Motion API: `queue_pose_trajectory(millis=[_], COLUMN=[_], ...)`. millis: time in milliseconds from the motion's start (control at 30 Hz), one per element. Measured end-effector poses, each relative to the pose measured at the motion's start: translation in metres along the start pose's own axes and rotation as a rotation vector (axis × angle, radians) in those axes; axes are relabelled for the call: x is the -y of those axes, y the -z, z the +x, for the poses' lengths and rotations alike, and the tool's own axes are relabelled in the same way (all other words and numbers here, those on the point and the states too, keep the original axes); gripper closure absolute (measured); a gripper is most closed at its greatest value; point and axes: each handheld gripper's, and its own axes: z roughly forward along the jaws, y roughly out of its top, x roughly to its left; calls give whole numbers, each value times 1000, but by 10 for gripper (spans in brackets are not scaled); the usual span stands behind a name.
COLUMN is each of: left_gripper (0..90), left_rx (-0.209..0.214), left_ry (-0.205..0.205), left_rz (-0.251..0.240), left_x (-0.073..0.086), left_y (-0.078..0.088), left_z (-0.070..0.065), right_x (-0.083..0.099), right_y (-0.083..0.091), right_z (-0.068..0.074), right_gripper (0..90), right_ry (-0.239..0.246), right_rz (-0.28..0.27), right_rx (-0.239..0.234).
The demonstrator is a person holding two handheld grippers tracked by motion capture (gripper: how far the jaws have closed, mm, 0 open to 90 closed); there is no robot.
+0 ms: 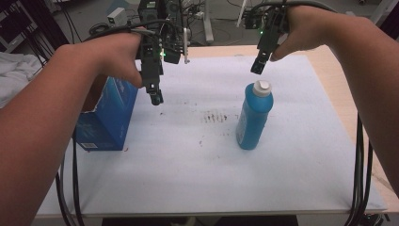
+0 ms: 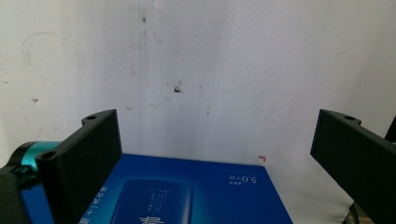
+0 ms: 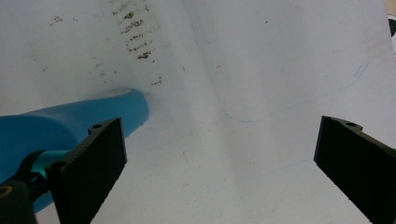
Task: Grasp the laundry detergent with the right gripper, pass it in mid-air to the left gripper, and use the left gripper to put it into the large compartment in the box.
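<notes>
High view: both tools hang released, left tool [image 1: 156, 98] over the blue box [image 1: 107, 117], right tool [image 1: 258, 68] above the blue bottle [image 1: 254, 116]; nothing grasped yet.

From my left claw's camera, the blue box [image 2: 187, 191] at the left edge of the bench shows small white print on its top face. It appears upside down to me, and I can make out "5.0" followed by tiny characters too small to read. Larger white characters lower on that face are cut off. In the high view its barcode label is blurred.
</notes>
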Motion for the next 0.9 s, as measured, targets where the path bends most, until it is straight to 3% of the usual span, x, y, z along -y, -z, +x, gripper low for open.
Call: queue_pose_trajectory(millis=[400, 600, 800, 900], left_gripper=[18, 18, 18, 18], left_rx=[3, 4, 1, 0], left_ry=[-2, -10, -12, -9], left_rz=[-16, -11, -12, -14], left_x=[-3, -4, -3, 0], left_y=[1, -2, -1, -2], left_z=[-1, -1, -1, -1], right_x=[0, -2, -3, 1], right_y=[6, 2, -1, -1], right_z=[4, 8, 5, 4], right_gripper=[16, 16, 16, 16], right_ry=[0, -1, -10, -42], right_rz=[-29, -17, -42, -87], right_rx=[-1, 4, -1, -5])
